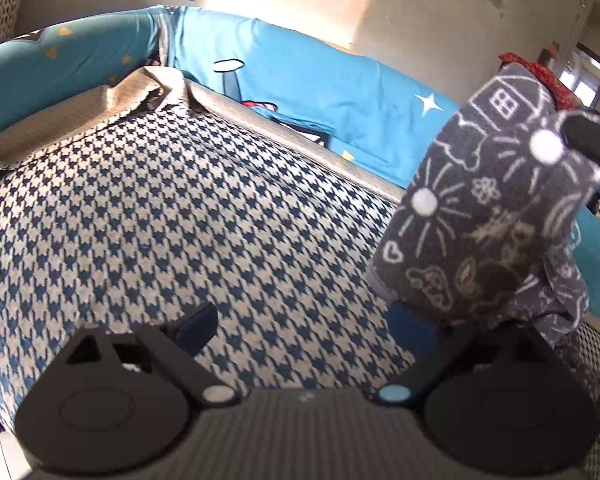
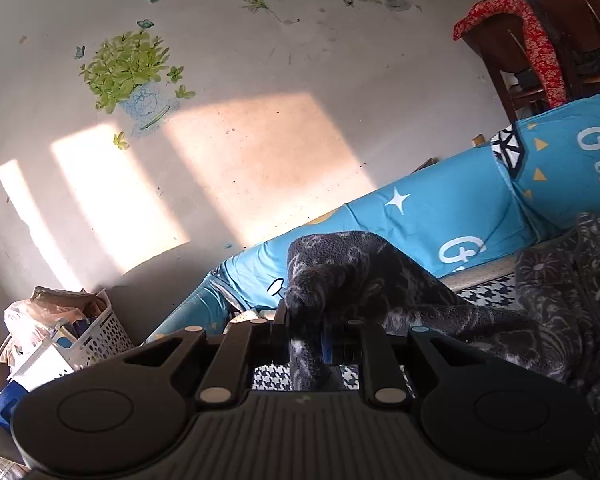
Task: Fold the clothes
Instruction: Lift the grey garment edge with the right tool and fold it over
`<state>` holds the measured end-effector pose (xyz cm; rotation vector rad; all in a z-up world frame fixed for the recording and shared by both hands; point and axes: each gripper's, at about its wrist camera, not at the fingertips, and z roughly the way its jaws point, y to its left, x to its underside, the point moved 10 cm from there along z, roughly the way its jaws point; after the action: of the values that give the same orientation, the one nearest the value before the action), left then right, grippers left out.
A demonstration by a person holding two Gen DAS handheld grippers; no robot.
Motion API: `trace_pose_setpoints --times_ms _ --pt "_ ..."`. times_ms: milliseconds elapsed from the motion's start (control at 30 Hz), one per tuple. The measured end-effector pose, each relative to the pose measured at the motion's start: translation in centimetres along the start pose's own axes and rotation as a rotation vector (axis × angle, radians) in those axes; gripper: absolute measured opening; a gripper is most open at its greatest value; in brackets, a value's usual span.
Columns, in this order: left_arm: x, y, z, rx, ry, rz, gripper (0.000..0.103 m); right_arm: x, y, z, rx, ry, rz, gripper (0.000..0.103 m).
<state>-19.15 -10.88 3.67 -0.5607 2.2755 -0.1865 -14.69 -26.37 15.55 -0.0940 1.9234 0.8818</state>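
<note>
Left wrist view: the left hand-held gripper [image 1: 306,330] stands wide apart, nothing between its fingers, above a houndstooth sofa cover [image 1: 172,216]. Ahead and to its right hangs the dark grey doodle-print fleece garment [image 1: 488,216], lifted, its lower edge touching the right fingertip; no readable writing on it.

Right wrist view: the right hand-held gripper [image 2: 304,330] is clamped tight on a fold of the same garment [image 2: 360,276]. Beyond, a blue cushion cover [image 2: 440,216] bears white script, only "Pa…" legible.
</note>
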Motion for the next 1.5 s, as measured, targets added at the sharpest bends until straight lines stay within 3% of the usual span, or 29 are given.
trace_pose_setpoints --times_ms 567,867,967,1000,1033,1133,1500 --pt "-2.3 7.0 0.4 -0.087 -0.005 -0.148 0.096 -0.1 6.1 8.0 -0.08 0.018 -0.044 0.017" --pt "-2.3 8.3 1.0 -0.131 0.017 -0.158 0.098 1.6 6.2 10.9 -0.095 0.06 -0.046 0.017" --pt "-2.3 8.9 1.2 -0.157 0.021 -0.166 0.098 3.3 6.0 12.3 -0.119 0.146 -0.052 0.029" --pt "-2.3 9.1 1.2 -0.165 0.021 -0.17 0.098 4.3 5.7 12.7 -0.106 0.197 -0.059 0.043" --pt "-2.3 9.3 1.2 -0.173 0.021 -0.174 0.098 5.3 5.4 13.2 -0.092 0.247 -0.066 0.046" --pt "-2.3 9.9 1.0 -0.19 0.016 -0.184 0.098 7.0 4.7 12.6 -0.067 0.299 -0.112 0.046" --pt "-1.9 8.3 1.0 -0.17 0.022 -0.154 0.098 6.9 -0.8 4.8 0.114 0.222 -0.162 0.046"
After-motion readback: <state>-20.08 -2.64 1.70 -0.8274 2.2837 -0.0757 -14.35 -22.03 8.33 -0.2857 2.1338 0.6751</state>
